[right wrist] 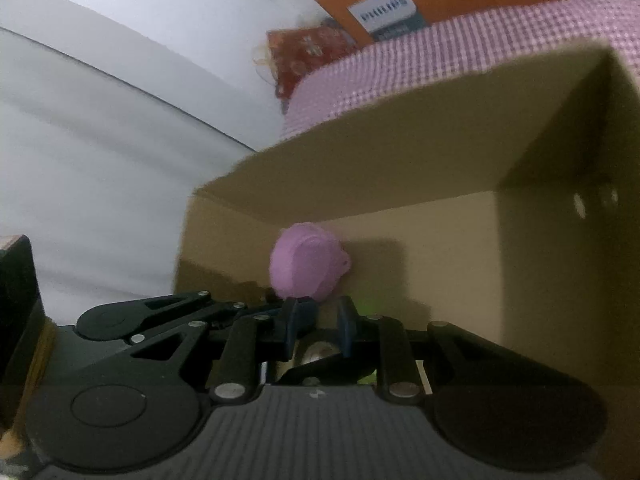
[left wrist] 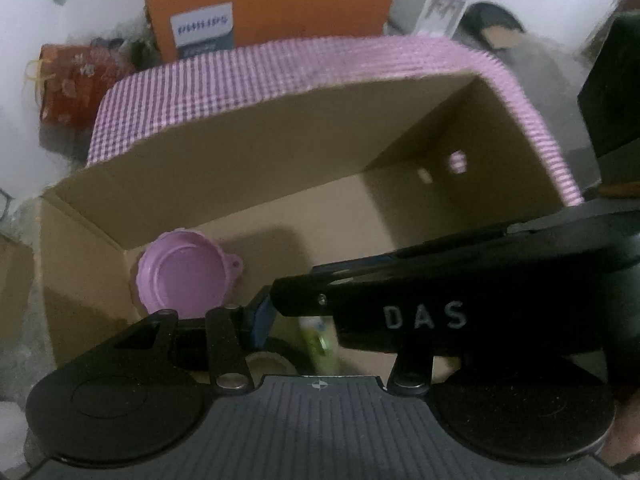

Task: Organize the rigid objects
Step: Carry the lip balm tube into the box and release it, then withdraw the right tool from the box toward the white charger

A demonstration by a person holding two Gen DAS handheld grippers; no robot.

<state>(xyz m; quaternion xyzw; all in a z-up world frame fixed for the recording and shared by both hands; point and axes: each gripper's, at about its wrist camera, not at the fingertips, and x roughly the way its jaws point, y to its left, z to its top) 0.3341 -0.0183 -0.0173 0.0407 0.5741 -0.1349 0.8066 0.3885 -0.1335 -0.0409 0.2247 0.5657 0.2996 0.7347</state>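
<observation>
A brown cardboard box (left wrist: 280, 168) with a pink checked outside lies open in front of both cameras. This box is the landmark.

Inside the box, near its left wall, sits a round pink lid (left wrist: 182, 274) with a small tab on its side. It leans a little against the back wall and shows its hollow side. In the right wrist view the same pink lid (right wrist: 306, 266) sits just past the tips of the right gripper (right wrist: 318, 326).

The right gripper reaches into the box. Its jaws are apart, with a small gap between the blue pads (right wrist: 346, 326), and nothing is held between them. Something shiny and something green lie low in the box under it, too blurry to name.

The left gripper (left wrist: 260, 320) is over the near edge of the box. Only one blue pad (left wrist: 262, 318) shows, because a black gripper marked "DAS" (left wrist: 460, 292) crosses in front of it. I cannot tell if the left jaws are open or closed. A green thing (left wrist: 320, 340) lies under them, too blurry to name.

Behind the box stands an orange Philips box (left wrist: 264, 4). To the left of the cardboard box, behind it, is a red gift bag (left wrist: 76, 84).
</observation>
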